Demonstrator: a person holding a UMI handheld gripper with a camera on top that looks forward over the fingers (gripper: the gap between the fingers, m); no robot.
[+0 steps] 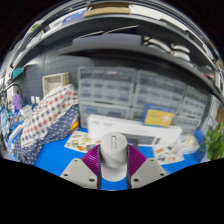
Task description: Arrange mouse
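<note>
A white computer mouse (pixel 113 152) sits between my gripper's fingers, its scroll wheel facing up. Both purple pads (pixel 93 158) press on its sides, so my gripper (pixel 113 165) is shut on the mouse. The mouse is held above a blue table surface (pixel 55 150). Its underside is hidden.
A white box (pixel 132 125) stands just beyond the mouse. Printed cards (pixel 78 142) lie on the blue surface to the left and more cards (pixel 168 153) to the right. A plaid cloth (pixel 45 115) is heaped at the left. Drawer cabinets (pixel 130 95) line the back. A green plant (pixel 215 140) is at the right.
</note>
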